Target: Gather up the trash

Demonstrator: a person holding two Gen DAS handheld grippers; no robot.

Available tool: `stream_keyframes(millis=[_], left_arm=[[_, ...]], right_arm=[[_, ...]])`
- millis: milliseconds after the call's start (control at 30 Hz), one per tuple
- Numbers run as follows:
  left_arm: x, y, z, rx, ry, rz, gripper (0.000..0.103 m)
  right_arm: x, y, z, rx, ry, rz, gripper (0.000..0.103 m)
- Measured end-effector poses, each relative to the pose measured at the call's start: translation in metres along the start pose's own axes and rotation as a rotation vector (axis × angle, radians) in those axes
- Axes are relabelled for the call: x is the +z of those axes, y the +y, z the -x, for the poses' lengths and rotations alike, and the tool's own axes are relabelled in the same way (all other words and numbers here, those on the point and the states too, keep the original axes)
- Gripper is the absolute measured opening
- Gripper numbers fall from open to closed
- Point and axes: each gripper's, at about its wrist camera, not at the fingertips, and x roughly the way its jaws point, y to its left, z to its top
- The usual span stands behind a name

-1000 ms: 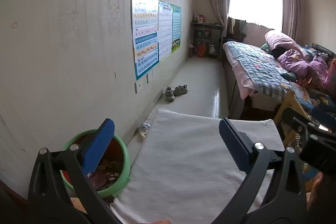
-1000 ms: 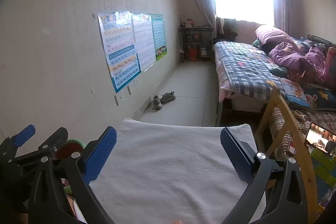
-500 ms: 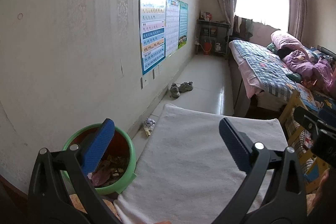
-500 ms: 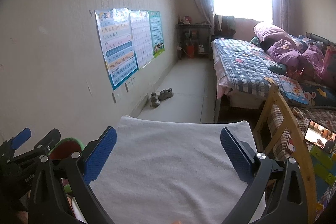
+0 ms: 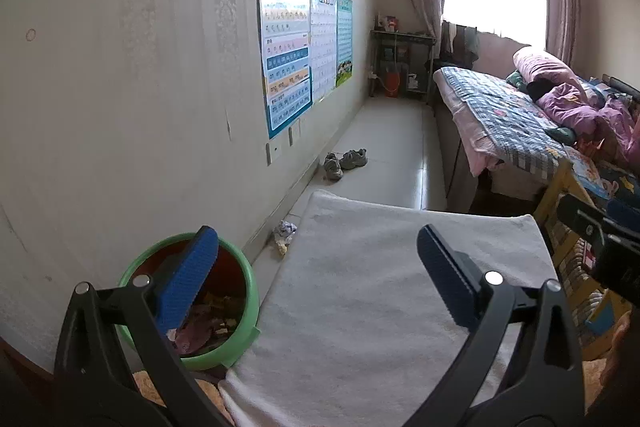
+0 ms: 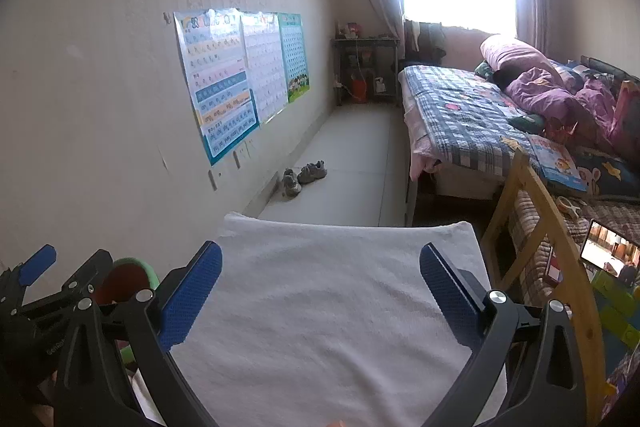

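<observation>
Right gripper (image 6: 320, 275) spread wide and empty, blue fingers (image 6: 190, 297) hanging over a white-towelled surface (image 6: 320, 327). Left gripper (image 6: 38, 267) at near left, just beside the green-rimmed bin (image 6: 130, 275). Shoes (image 6: 304, 177) far off by the left wall; bed (image 6: 460, 119) on the right.

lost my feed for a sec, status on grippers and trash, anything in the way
Left gripper open, empty. Right gripper open, empty. Crumpled wrapper on floor by wall, beyond green bin. White towel-covered surface between; nothing else blocking.
</observation>
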Motion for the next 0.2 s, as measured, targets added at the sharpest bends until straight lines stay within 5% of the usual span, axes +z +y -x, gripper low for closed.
stream_keyframes(millis=[200], left_arm=[[-0.008,0.014,-0.013,0.02,0.07,0.038,0.098]], right_arm=[[-0.032,-0.03,-0.051,-0.004,0.116,-0.057,0.096]])
